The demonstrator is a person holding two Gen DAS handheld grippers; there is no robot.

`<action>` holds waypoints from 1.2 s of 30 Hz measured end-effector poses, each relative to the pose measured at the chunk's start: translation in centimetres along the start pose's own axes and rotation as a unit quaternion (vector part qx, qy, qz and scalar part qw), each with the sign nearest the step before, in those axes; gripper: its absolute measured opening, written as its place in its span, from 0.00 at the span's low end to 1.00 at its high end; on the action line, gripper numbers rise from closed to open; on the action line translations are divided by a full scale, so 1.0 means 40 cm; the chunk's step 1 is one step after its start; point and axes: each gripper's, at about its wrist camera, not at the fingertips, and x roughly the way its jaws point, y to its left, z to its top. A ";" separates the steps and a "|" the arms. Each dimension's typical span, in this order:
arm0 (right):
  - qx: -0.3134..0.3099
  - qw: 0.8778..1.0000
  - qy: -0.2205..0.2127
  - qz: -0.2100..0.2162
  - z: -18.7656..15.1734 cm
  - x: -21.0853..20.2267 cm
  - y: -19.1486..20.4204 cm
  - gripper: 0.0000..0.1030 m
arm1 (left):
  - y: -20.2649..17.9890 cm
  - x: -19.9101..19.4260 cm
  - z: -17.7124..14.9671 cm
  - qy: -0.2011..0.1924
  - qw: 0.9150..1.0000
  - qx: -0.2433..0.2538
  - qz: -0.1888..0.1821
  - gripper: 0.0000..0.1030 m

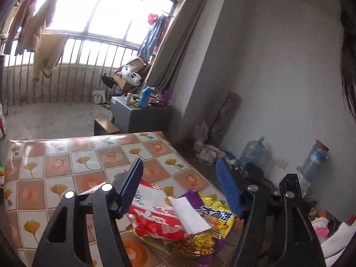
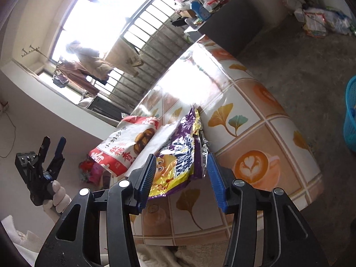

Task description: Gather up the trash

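One blue basket point(image 2: 351, 115), contents unclear

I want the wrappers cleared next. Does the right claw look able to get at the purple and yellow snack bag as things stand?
Probably yes. The right claw is open and the purple and yellow snack bag lies on the table edge right ahead, with only a white paper slip beside it.

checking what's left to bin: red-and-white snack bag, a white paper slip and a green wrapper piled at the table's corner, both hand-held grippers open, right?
Not green: the wrapper is purple and yellow, as the right wrist view shows. The rest holds: red-and-white bag, paper slip, both open.
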 end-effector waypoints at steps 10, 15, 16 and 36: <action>0.026 0.997 0.048 0.047 -0.046 0.062 0.007 0.45 | -0.127 0.235 -0.178 0.170 0.977 0.129 -0.011 0.65; 0.085 0.992 0.063 0.063 -0.054 0.119 -0.037 0.45 | -0.117 0.287 -0.253 0.211 0.965 0.155 0.015 0.67; 0.093 0.991 0.064 0.066 -0.053 0.129 -0.044 0.45 | -0.119 0.296 -0.261 0.214 0.963 0.160 0.023 0.67; 0.119 0.989 0.049 0.074 -0.050 0.150 -0.054 0.09 | -0.087 0.371 -0.308 0.247 0.960 0.107 0.072 0.31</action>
